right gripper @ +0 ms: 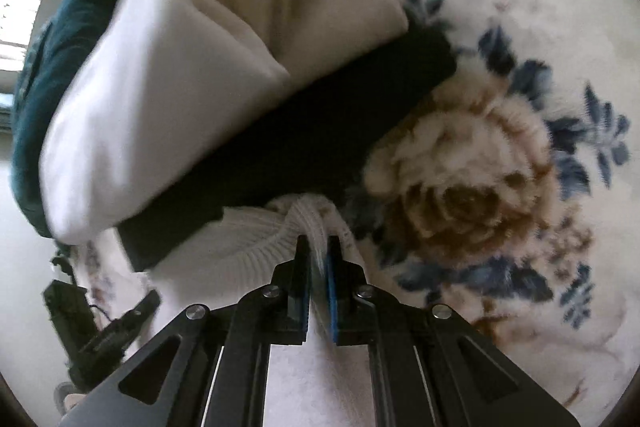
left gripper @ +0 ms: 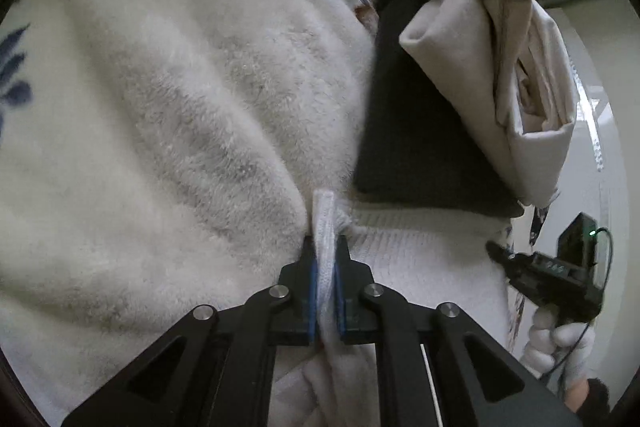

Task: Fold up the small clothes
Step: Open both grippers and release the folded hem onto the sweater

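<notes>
A white ribbed knit garment [left gripper: 416, 247] lies on a fluffy floral blanket [left gripper: 180, 99]. My left gripper [left gripper: 325, 247] is shut on a bunched edge of it. My right gripper [right gripper: 318, 251] is shut on another ribbed edge of the same garment [right gripper: 248, 231], held just above the blanket [right gripper: 500, 155]. The right gripper also shows at the right edge of the left wrist view [left gripper: 548, 275], and the left gripper at the lower left of the right wrist view [right gripper: 104, 335].
A folded dark garment [left gripper: 420, 131] lies just beyond the white one, with a folded cream garment [left gripper: 492, 39] on top. In the right wrist view these are the dark piece [right gripper: 304, 143], cream piece [right gripper: 192, 95] and a teal cloth [right gripper: 52, 67] behind.
</notes>
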Demonstrator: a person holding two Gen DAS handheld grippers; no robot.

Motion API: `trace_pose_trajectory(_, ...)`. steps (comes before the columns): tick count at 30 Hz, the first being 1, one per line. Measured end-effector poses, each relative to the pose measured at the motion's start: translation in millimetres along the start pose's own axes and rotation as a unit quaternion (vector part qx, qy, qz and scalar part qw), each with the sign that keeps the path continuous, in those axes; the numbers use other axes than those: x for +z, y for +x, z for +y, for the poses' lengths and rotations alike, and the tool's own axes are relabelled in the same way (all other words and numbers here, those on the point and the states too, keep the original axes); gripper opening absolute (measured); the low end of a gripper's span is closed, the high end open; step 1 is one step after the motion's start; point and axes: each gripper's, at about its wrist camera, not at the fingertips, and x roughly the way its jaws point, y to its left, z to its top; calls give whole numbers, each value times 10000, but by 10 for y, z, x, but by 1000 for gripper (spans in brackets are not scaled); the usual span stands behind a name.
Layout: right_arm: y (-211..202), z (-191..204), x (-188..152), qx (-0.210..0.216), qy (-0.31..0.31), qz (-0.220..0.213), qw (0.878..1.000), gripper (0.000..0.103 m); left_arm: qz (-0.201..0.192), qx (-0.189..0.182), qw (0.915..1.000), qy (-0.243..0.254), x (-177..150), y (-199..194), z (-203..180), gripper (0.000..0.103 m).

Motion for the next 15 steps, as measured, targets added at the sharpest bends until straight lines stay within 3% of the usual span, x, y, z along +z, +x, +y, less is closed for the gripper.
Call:
trace_pose_trajectory(3,-18,55,-21,25,-208,135,9997,11,127,-292,9993,-210,-14,-119,51,14)
trace_pose_trajectory(4,-29,96,-15,110,-229,198,9995,19,152,-354,9989,-255,-20,-161,62,20)
trace_pose_trajectory(5,-72,123,6,195,-263,294,9990,36,155,-454,9984,-304,-48,-262,81,39)
trace_pose_trajectory(6,-159,102,9,246,-312,354,9986,45,111,-502,9981,-344,-92,-385,96,55)
trace_pose_trajectory(7,-308,28,3,289,-360,342,9983,57,27,-562,9977,-379,-145,-499,104,59)
trace_pose_trajectory(11,-753,-197,-211,514,-498,321,9969,76,-261,-817,9941,-660,-554,-954,243,63)
trace_pose_trajectory(15,-894,-395,-534,546,-603,512,9954,77,-170,-978,9915,-839,-806,-920,227,63)
